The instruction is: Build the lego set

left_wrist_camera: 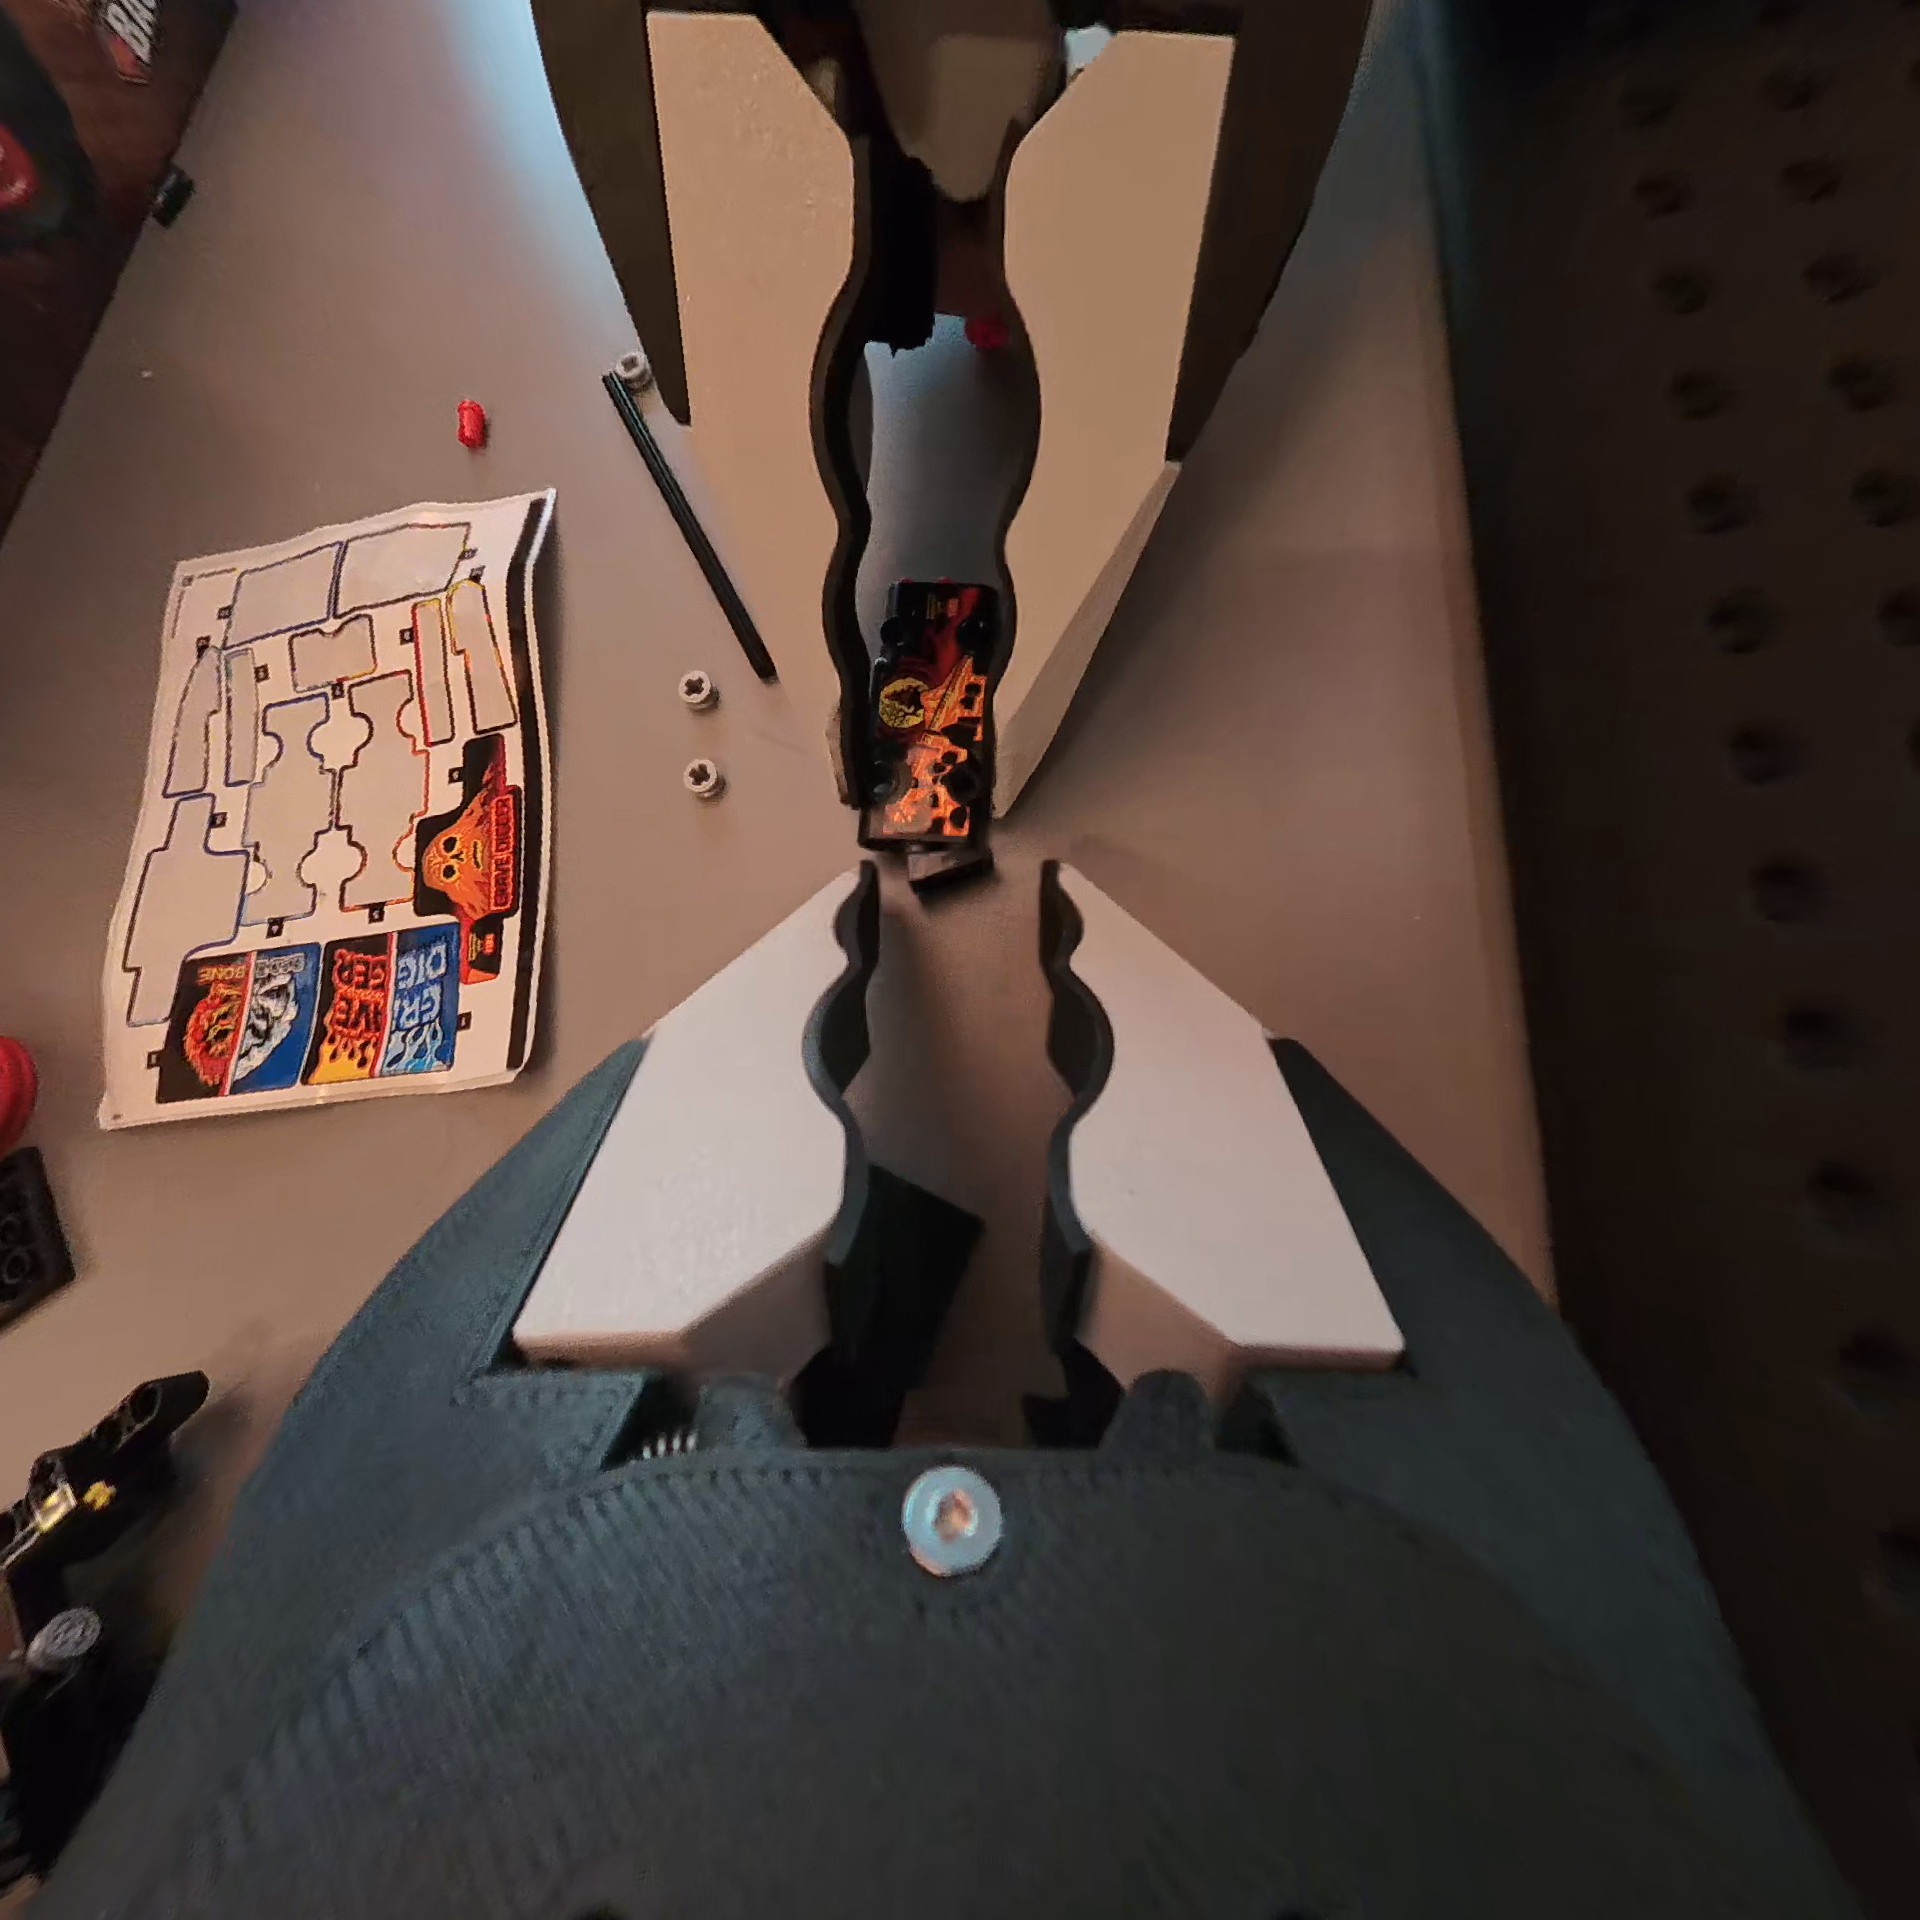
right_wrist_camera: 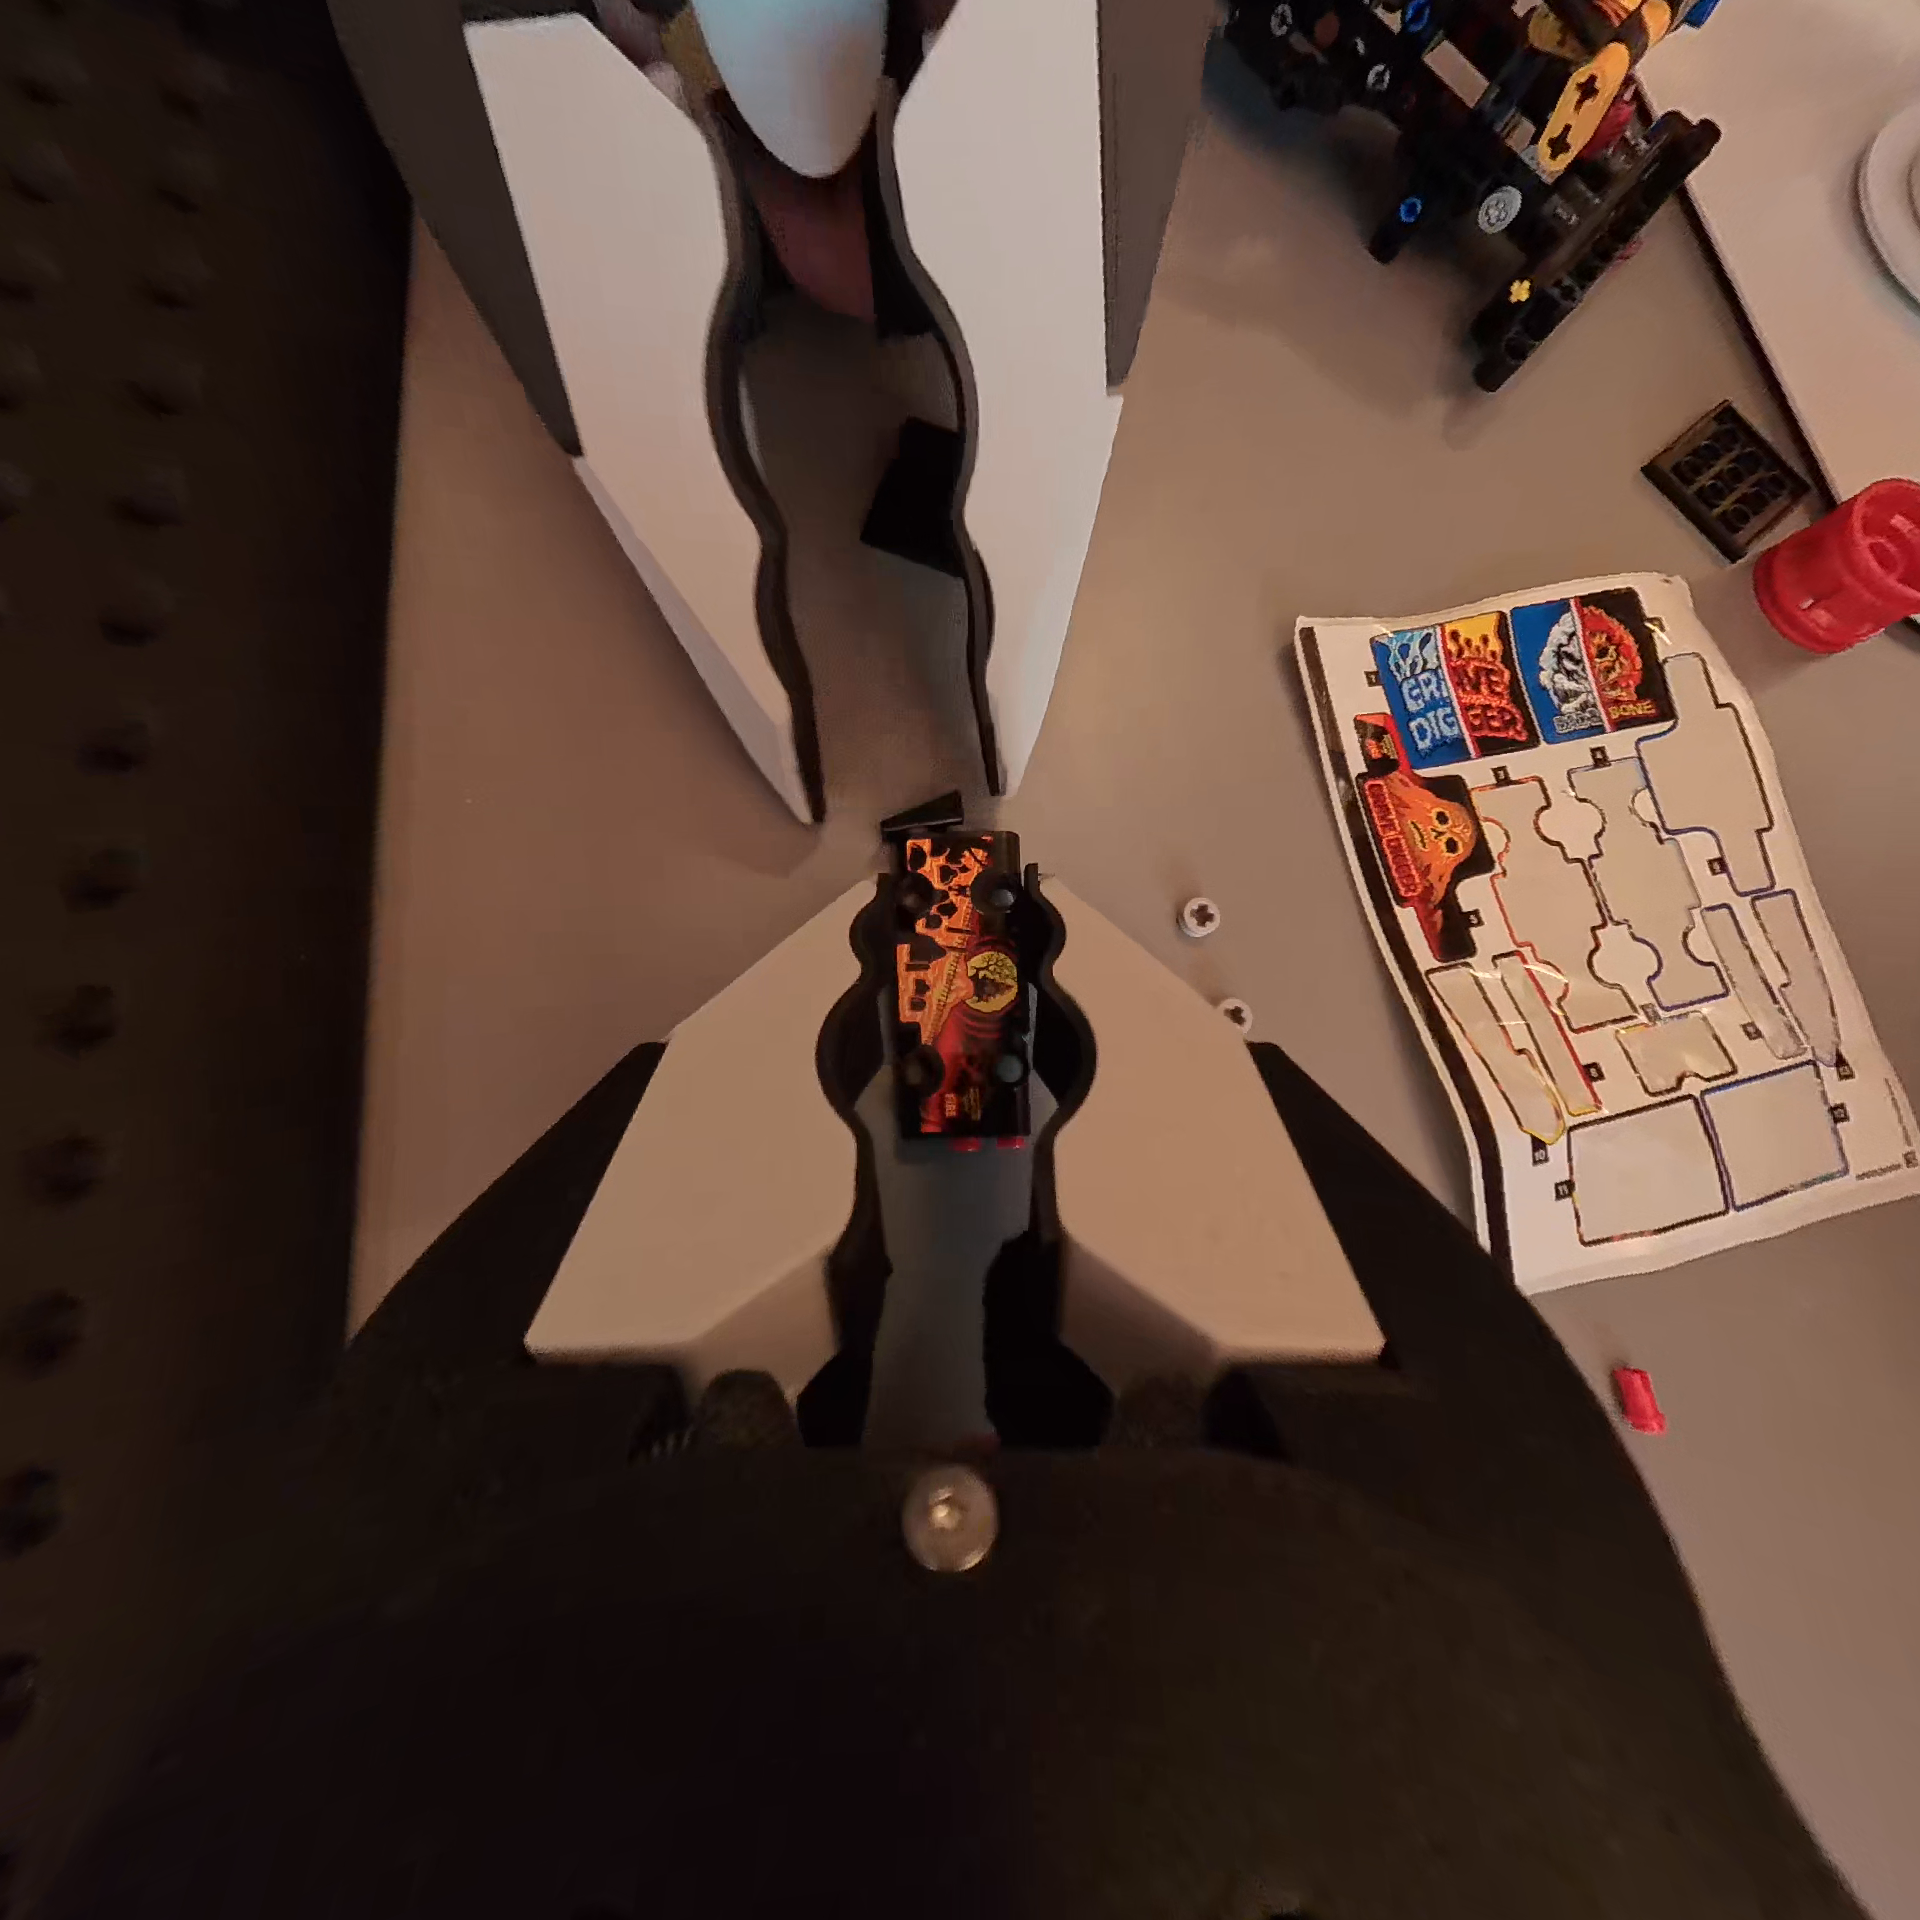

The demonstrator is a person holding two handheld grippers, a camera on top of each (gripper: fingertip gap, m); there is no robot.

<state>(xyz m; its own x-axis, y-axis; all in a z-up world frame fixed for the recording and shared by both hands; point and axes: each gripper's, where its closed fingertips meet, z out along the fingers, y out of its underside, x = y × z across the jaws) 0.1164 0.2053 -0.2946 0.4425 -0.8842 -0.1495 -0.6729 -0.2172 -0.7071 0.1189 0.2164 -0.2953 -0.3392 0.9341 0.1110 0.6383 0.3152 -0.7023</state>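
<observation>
A black panel with an orange and red flame sticker (right_wrist_camera: pixel 961 997) sits between the fingers of my right gripper (right_wrist_camera: pixel 958 885), which is shut on it above the grey table (right_wrist_camera: pixel 582 831). In the left wrist view the same panel (left_wrist_camera: pixel 935 717) shows in the right gripper (left_wrist_camera: pixel 925 821), which comes in from the top. My left gripper (left_wrist_camera: pixel 958 873) is open and empty, tip to tip with the right one. A small black piece (left_wrist_camera: pixel 940 868) shows at the panel's near end, just in front of the left fingertips. It also shows in the right wrist view (right_wrist_camera: pixel 925 810).
A sticker sheet (left_wrist_camera: pixel 332 810) lies left of the grippers, with two grey bushes (left_wrist_camera: pixel 698 691), a black axle (left_wrist_camera: pixel 691 530) and a small red piece (left_wrist_camera: pixel 472 423) nearby. A part-built black model (right_wrist_camera: pixel 1507 135), a red hub (right_wrist_camera: pixel 1839 566) and a black plate (right_wrist_camera: pixel 1730 478) sit beyond. A dark dimpled surface (left_wrist_camera: pixel 1714 727) borders the table. My two grippers' fingertips are within a few centimetres of each other.
</observation>
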